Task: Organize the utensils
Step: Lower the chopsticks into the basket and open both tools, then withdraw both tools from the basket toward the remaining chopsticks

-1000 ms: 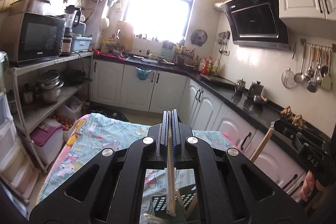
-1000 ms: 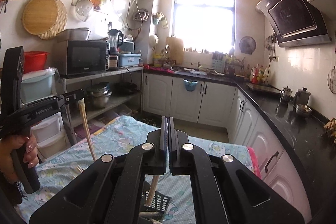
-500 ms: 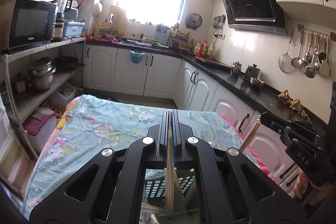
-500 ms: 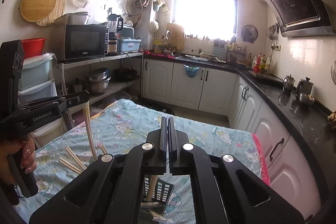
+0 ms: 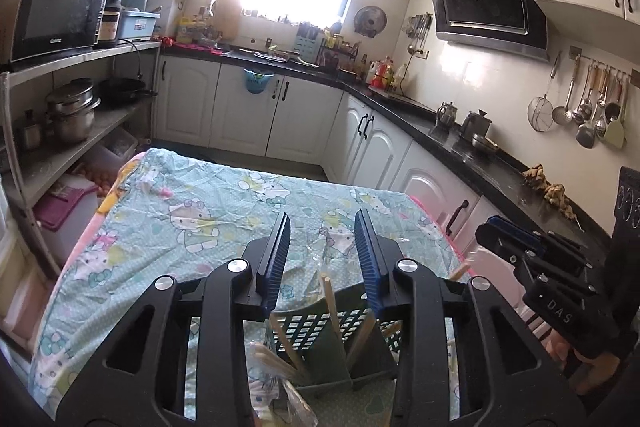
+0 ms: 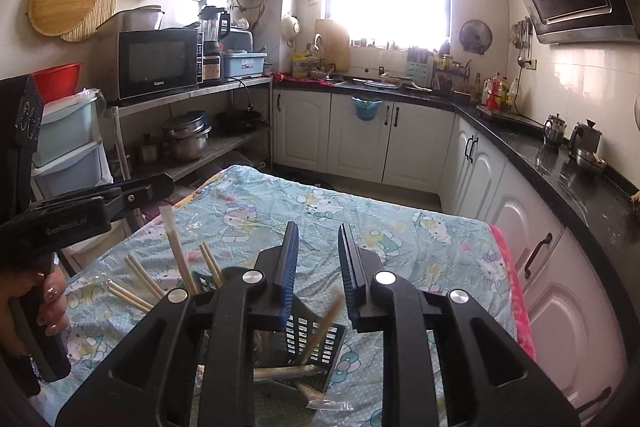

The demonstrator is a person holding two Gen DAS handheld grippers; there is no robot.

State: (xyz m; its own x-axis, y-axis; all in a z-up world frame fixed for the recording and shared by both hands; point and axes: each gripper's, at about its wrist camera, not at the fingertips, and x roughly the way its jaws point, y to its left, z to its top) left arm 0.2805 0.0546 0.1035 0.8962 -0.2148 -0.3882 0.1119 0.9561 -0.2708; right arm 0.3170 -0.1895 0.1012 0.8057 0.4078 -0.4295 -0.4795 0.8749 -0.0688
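Observation:
A dark green slotted utensil basket (image 5: 320, 327) (image 6: 320, 341) stands on the cartoon-print tablecloth, right below both grippers, with several wooden chopsticks leaning in it. My left gripper (image 5: 323, 219) hangs over it with its jaws opening. One chopstick (image 5: 331, 303) stands free in the gap below the pads, untouched. My right gripper (image 6: 319, 227) is also opening, and a blurred chopstick (image 6: 326, 319) drops from it into the basket. Each gripper shows in the other's view: the right gripper (image 5: 496, 233) at the right and the left gripper (image 6: 156, 187) at the left, above a tall chopstick (image 6: 176, 247).
Loose chopsticks (image 6: 136, 283) and a clear plastic wrapper (image 6: 332, 403) lie on the cloth near the basket. A person's hand (image 6: 48, 311) holds the left gripper's handle. Black counters and white cabinets (image 5: 372, 143) run behind and along the right. A shelf with a microwave (image 6: 160, 63) stands left.
Both grippers have sunk toward the basket and gone from shut to open. Each has let go of the chopstick it held, and these now stand or fall in the basket.

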